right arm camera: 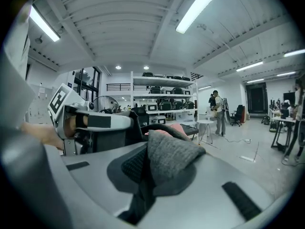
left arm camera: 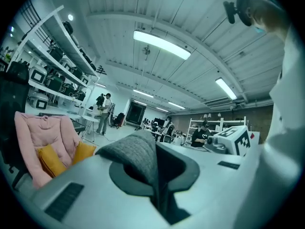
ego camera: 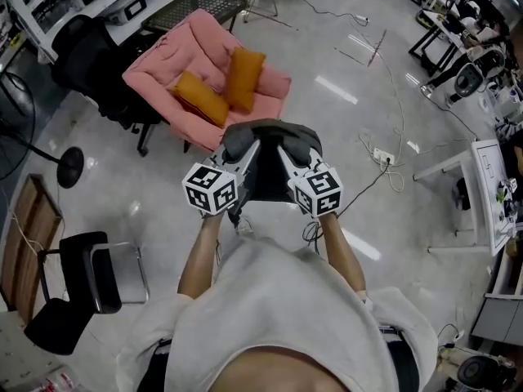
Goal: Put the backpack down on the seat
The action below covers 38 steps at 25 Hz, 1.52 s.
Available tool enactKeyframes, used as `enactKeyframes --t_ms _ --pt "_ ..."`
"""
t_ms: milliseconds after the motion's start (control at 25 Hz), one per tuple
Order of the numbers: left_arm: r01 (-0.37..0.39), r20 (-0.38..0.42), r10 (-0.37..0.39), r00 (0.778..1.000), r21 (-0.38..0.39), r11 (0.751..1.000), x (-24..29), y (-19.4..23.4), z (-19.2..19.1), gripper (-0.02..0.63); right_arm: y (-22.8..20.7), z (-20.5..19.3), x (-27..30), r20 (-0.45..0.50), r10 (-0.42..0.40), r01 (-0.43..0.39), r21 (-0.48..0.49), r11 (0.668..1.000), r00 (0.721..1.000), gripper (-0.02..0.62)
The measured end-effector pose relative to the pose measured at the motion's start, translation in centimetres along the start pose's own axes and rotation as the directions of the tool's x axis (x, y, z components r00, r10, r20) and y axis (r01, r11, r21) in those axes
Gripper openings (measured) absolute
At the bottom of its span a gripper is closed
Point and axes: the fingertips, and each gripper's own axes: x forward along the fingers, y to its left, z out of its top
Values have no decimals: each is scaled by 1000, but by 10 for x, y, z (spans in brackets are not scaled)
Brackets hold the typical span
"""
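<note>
The backpack (ego camera: 270,134) hangs in the air between both tools, above the floor (ego camera: 351,121) and near the front edge of the pink armchair (ego camera: 163,62), not yet over it. The left tool (ego camera: 250,149) is clamped on a fold of the bag's grey fabric, and the right tool (ego camera: 283,149) pinches another fold the same way. Two orange cushions (ego camera: 243,76) lie on the seat pad. By my reading the carry is nearly done; lowering the bag onto the seat and letting go are left.

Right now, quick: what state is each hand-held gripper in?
Left hand-held gripper: closed on the backpack, pinching its grey fabric.
Right hand-held gripper: closed on the backpack too.
</note>
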Motion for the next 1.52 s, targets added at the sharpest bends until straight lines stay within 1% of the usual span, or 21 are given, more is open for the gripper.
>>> enactKeyframes --t_ms 360,600,920,1240,1520 --pt "60 18 -60 998 42 997 44 79 54 32 -41 51 81 25 -61 62 -42 997 998 12" --pt "90 20 -92 996 74 993 67 120 74 32 -62 71 124 43 -103 106 -59 993 994 12" --pt "118 -2 -118 993 61 991 88 149 77 32 -81 72 154 32 -129 130 -34 991 991 12" --pt "107 -9 -107 994 47 993 114 177 78 32 -104 72 182 19 -124 125 -56 991 992 12" --pt "84 -22 -83 996 38 996 158 208 82 32 -144 74 215 12 -99 100 -47 994 995 12"
